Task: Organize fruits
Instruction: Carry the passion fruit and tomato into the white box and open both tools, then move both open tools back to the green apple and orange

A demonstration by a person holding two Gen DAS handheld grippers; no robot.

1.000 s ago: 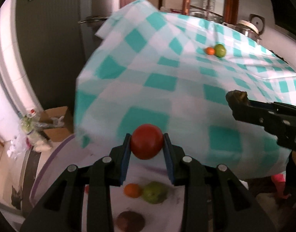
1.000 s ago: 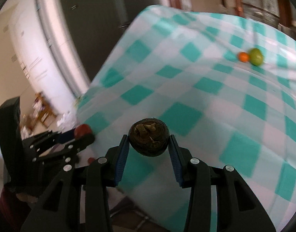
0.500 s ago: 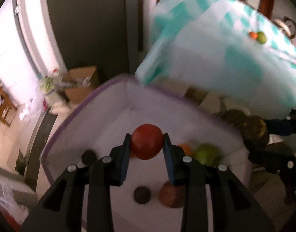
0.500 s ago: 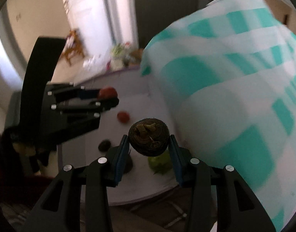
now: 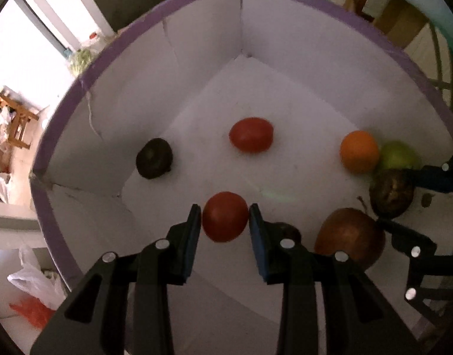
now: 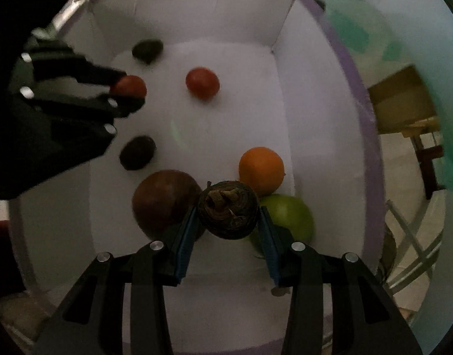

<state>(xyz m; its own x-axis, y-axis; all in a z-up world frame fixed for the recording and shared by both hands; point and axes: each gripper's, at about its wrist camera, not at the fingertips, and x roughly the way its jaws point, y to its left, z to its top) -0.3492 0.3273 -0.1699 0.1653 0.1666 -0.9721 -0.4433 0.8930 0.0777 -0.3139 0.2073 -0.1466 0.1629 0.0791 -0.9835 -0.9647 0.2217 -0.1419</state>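
Left wrist: hand-held gripper (image 5: 225, 218) clamps tomato (image 5: 225, 216).

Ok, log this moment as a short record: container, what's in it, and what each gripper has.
container: white box with purple rim
loose in box: tomato, orange, green fruit, large brown fruit, two dark small fruits
left gripper: shut on a red tomato, over the box floor
right gripper: shut on a dark brown wrinkled fruit, above the large brown fruit and the green one
released yet: neither
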